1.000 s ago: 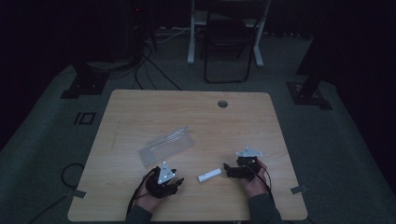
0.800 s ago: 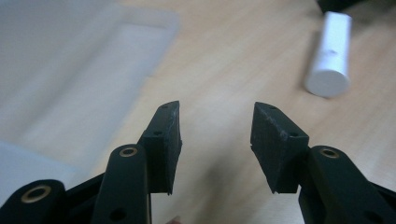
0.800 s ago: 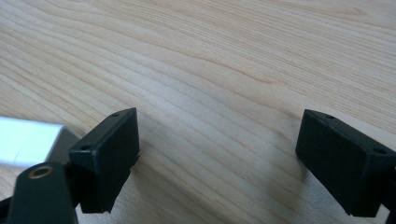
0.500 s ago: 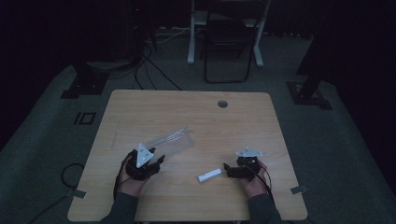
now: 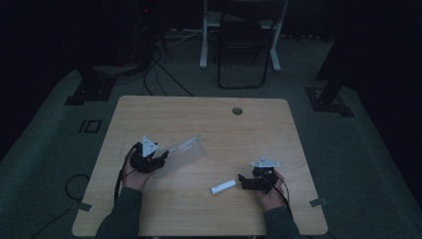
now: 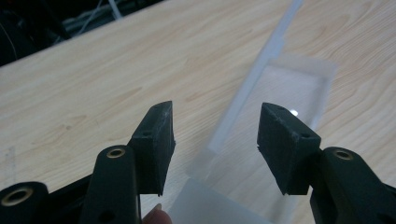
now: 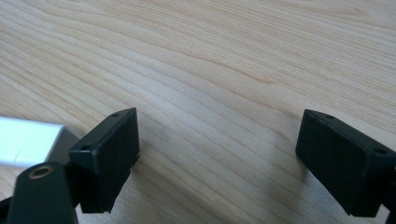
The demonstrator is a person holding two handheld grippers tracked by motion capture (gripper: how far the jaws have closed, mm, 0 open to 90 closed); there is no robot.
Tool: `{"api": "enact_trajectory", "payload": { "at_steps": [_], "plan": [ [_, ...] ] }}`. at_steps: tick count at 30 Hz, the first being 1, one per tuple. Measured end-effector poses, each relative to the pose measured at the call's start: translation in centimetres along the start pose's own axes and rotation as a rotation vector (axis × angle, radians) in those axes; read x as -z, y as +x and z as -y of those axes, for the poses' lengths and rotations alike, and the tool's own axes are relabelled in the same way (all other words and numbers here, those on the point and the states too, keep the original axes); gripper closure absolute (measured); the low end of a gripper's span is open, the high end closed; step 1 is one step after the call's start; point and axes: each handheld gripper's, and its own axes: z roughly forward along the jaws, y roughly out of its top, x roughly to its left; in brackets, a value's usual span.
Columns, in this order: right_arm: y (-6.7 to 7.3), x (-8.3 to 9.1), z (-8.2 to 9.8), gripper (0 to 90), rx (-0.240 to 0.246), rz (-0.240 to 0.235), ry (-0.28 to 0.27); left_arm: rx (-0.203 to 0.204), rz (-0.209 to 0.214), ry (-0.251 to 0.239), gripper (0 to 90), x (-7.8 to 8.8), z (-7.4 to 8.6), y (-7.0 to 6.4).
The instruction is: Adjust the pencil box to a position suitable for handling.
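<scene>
A clear plastic box (image 5: 181,151) lies tilted on the wooden table (image 5: 199,117), left of the middle. My left gripper (image 5: 162,157) is at the box's left end. In the left gripper view its jaws (image 6: 217,128) have just been opening and stand wide, with the box's near edge (image 6: 275,88) low between them and no pad touching it. A short white stick (image 5: 223,187) lies near the front of the table. My right gripper (image 5: 243,180) rests just right of it, open. In the right gripper view (image 7: 219,135) bare wood lies between the jaws and the white stick (image 7: 28,140) sits outside the left one.
A round cable hole (image 5: 237,110) sits near the table's far edge. Beyond the table a dark chair (image 5: 244,50) stands on the floor with cables (image 5: 159,64) beside it. Black stand feet (image 5: 89,87) flank the table.
The left hand has gone from the front middle of the table, left and away, up to the clear box's left end. The right hand and the white stick have stayed put.
</scene>
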Motion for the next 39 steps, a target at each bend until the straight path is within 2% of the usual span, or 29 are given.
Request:
{"api": "enact_trajectory", "payload": {
  "at_steps": [2, 6, 7, 9, 14, 22, 27, 39],
  "plan": [
    [0.0, 0.0, 0.0, 13.2, 0.000, 0.000, 0.000, 0.000, 0.004, 0.008, 46.8, -0.5, -0.1, 0.0],
    [0.0, 0.0, 0.0, 13.2, 0.000, 0.000, 0.000, -0.031, 0.019, 0.039, 64.0, -1.4, -0.4, -0.3],
    [0.0, 0.0, 0.0, 13.2, 0.000, 0.000, 0.000, -0.043, 0.024, 0.045, 64.0, -1.5, -0.4, -0.5],
    [0.0, 0.0, 0.0, 13.2, 0.000, 0.000, 0.000, -0.059, 0.033, 0.039, 71.5, -1.5, -0.5, -0.8],
    [0.0, 0.0, 0.0, 13.2, 0.000, 0.000, 0.000, -0.099, 0.066, 0.027, 78.7, -1.4, -0.7, -1.8],
    [0.0, 0.0, 0.0, 13.2, 0.000, 0.000, 0.000, -0.156, 0.111, 0.004, 81.7, -1.0, -0.7, -3.2],
    [0.0, 0.0, 0.0, 13.2, 0.000, 0.000, 0.000, -0.171, 0.138, -0.012, 81.4, -0.7, -0.4, -3.8],
    [0.0, 0.0, 0.0, 13.2, 0.000, 0.000, 0.000, -0.146, 0.120, -0.006, 74.3, -0.6, -0.4, -3.5]
  ]
}}
